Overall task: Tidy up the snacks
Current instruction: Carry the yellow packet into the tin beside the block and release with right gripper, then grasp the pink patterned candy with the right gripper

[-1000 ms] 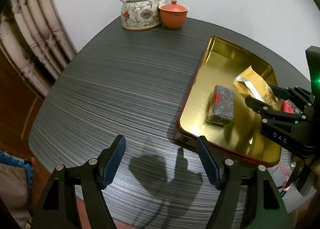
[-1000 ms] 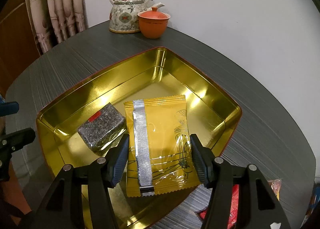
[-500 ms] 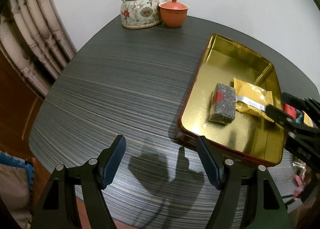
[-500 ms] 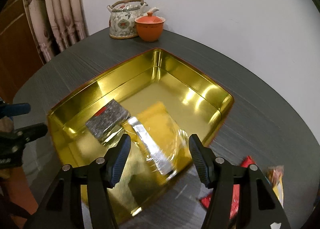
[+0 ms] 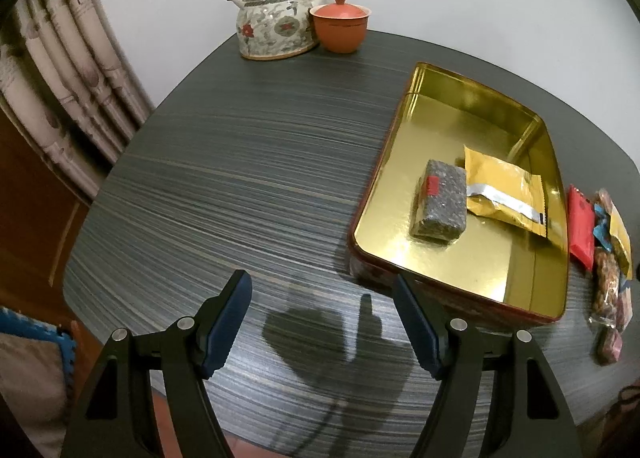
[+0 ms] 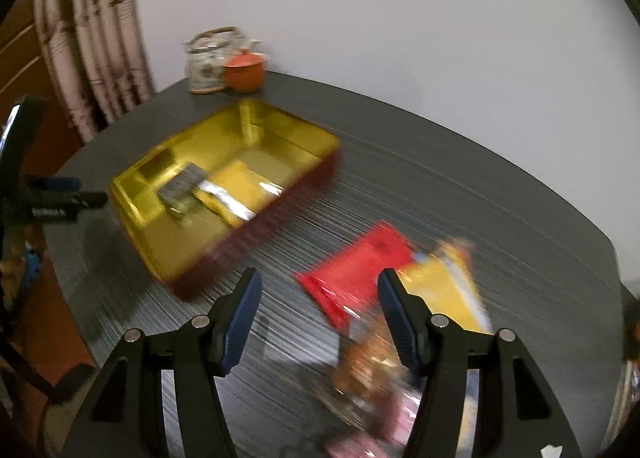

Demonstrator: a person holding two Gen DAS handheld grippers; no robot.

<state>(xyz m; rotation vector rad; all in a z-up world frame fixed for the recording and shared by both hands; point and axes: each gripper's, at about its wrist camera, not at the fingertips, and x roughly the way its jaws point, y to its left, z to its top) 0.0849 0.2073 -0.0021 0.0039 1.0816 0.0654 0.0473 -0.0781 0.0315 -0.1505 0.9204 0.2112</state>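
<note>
A gold tin tray (image 5: 532, 290) (image 6: 140, 213) sits on the dark table. In it lie a grey speckled snack block (image 5: 440, 197) (image 6: 180, 187) and a yellow snack packet (image 5: 504, 193) (image 6: 236, 193). Loose snacks lie on the table right of the tray: a red packet (image 5: 581, 225) (image 6: 360, 262), a yellow packet (image 6: 444, 290) and a clear bag of nuts (image 5: 606, 286) (image 6: 372, 370). My left gripper (image 5: 322, 322) is open and empty over the table, left of the tray. My right gripper (image 6: 318, 318) is open and empty above the loose snacks; its view is blurred.
A floral teapot (image 5: 276, 23) and an orange lidded cup (image 5: 340, 25) stand at the table's far edge. A curtain (image 5: 60, 69) hangs at the left. The left gripper shows at the left of the right wrist view (image 6: 60, 201).
My right gripper has let go of the yellow packet, which now lies in the tray, and has drawn back right over the loose snacks. My left gripper has stayed put.
</note>
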